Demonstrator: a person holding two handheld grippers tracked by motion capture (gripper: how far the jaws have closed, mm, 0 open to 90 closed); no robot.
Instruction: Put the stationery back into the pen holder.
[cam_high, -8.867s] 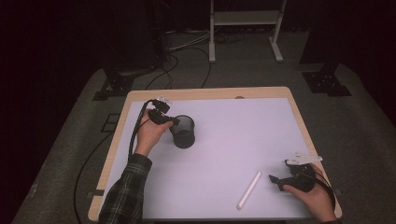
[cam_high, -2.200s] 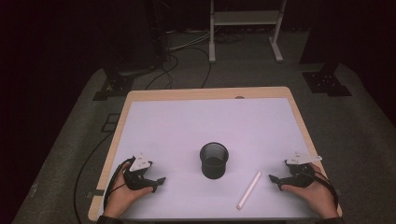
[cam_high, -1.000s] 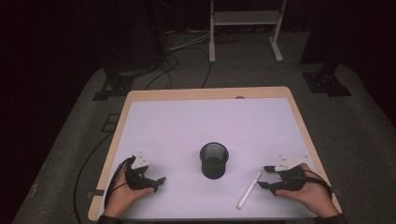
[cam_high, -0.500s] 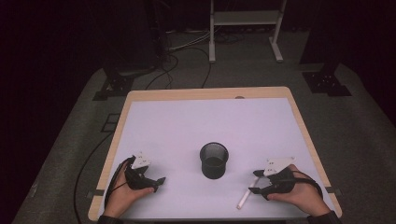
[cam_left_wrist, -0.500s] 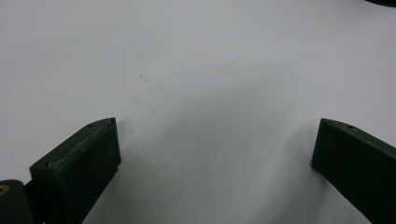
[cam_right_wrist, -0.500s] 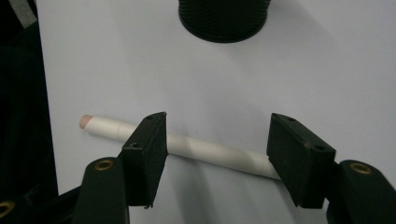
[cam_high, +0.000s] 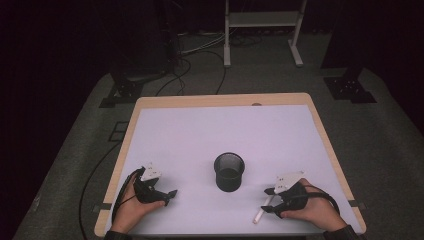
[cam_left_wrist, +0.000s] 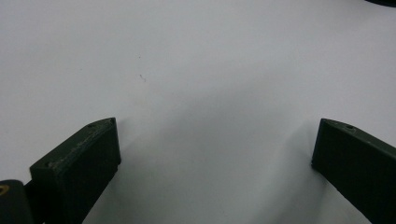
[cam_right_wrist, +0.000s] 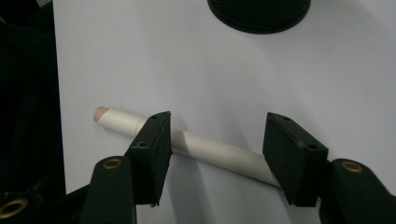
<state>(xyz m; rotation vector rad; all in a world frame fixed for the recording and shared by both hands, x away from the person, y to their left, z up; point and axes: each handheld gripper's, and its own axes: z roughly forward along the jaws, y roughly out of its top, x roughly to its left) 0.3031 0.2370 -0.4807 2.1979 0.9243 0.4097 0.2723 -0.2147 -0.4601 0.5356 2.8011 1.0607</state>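
Left gripper (cam_high: 169, 195) sat idle near the table's (cam_high: 200, 130) front left corner, its fingers (cam_left_wrist: 77, 163) spread wide over bare white surface with nothing between them. No risk there unless I bumped it forward toward the mesh cup (cam_high: 229, 171), which stood upright mid-table, well apart from it.

Right gripper (cam_high: 273, 201) was down at the front right, straddling the white marker (cam_right_wrist: 205, 147) that lay flat on the table. Its fingers (cam_right_wrist: 152, 149) had just been closing, now about half open, with the marker between them but running across the gap rather than along it. In the right gripper view the marker passed behind the left finger and reached the right one, tip sticking out past the left side. Pads weren't pressing on it yet as far as I could tell.

My worry: with that lie the fingers would catch the marker endwise or skewed, not across its barrel. Closing further could roll it, spin it, or flick it off the near table edge. A grip near one end would also let it droop on the lift and miss the cup mouth.
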